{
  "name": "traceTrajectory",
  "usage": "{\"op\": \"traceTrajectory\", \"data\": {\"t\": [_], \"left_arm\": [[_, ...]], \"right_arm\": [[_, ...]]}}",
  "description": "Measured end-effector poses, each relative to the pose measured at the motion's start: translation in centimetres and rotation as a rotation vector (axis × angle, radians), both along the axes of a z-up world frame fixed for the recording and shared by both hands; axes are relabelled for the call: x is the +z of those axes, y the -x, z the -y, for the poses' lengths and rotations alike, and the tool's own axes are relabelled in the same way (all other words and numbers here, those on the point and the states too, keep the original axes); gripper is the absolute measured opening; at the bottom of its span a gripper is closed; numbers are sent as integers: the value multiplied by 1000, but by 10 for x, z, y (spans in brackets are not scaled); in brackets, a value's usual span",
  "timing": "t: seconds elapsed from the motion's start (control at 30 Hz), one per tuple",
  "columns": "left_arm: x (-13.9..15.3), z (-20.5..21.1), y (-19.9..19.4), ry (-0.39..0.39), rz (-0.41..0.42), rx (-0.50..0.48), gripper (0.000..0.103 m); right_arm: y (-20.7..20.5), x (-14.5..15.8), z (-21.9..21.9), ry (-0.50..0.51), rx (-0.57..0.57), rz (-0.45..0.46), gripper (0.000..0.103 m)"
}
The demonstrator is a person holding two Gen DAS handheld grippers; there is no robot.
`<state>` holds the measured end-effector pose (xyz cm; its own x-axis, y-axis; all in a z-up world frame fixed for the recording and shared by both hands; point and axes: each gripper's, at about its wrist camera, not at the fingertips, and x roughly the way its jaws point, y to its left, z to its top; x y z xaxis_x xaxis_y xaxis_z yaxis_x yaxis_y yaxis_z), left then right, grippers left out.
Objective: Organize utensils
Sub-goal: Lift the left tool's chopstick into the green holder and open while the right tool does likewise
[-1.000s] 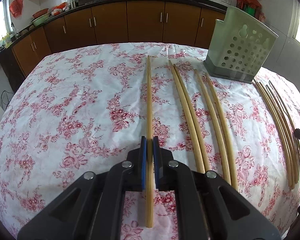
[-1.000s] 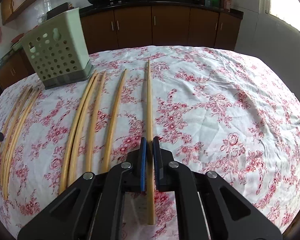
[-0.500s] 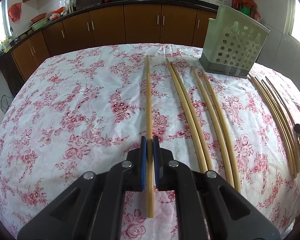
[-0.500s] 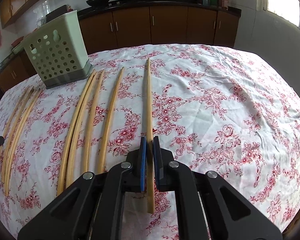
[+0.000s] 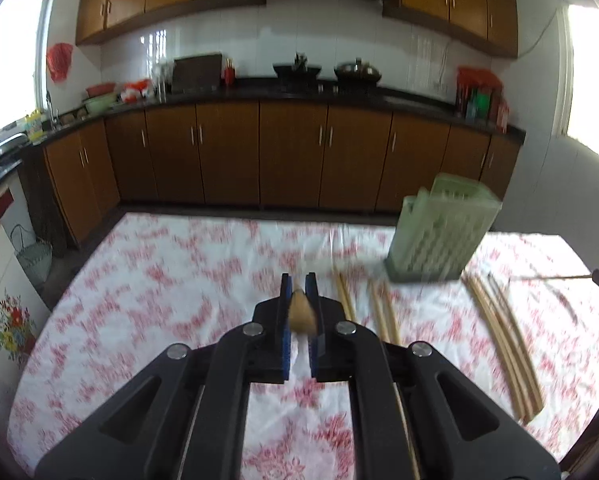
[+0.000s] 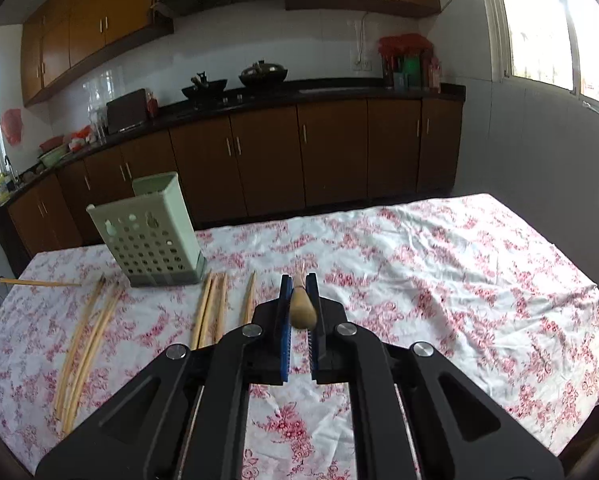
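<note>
I am clamping a light, stiff, slippery chopstick (image 5: 299, 312) near its thick end in my left gripper (image 5: 299, 286) and another chopstick (image 6: 301, 308) in my right gripper (image 6: 299, 286), both lifted above the worktop (image 6: 439, 264); the rack (image 6: 151, 236) is standing near its far edge.

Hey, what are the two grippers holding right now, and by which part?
Each grips one pale wooden chopstick near its thick end: left gripper holds one chopstick, right gripper another.

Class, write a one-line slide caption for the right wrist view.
Right gripper clamps a chopstick above the floral tablecloth.
</note>
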<state>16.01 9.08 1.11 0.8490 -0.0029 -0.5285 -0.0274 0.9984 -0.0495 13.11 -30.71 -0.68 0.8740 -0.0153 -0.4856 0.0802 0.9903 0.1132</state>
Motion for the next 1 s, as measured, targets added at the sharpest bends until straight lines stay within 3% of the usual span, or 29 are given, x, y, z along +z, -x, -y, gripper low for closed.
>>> {"op": "traceTrajectory", "data": {"t": [0.27, 0.53, 0.67, 0.87, 1.0], "left_arm": [[39, -8, -17, 32, 41, -13, 8], [119, 10, -16, 61, 188, -82, 8], [153, 36, -15, 76, 275, -143, 8], [146, 76, -44, 110, 255, -209, 8], [125, 98, -65, 100, 210, -241, 8]], "right_arm": [[-18, 25, -4, 3, 11, 49, 7], [-23, 125, -24, -95, 112, 287, 7], [-26, 152, -48, -97, 169, 372, 7], [-56, 146, -77, -80, 196, 405, 7], [-74, 129, -90, -67, 199, 343, 7]]}}
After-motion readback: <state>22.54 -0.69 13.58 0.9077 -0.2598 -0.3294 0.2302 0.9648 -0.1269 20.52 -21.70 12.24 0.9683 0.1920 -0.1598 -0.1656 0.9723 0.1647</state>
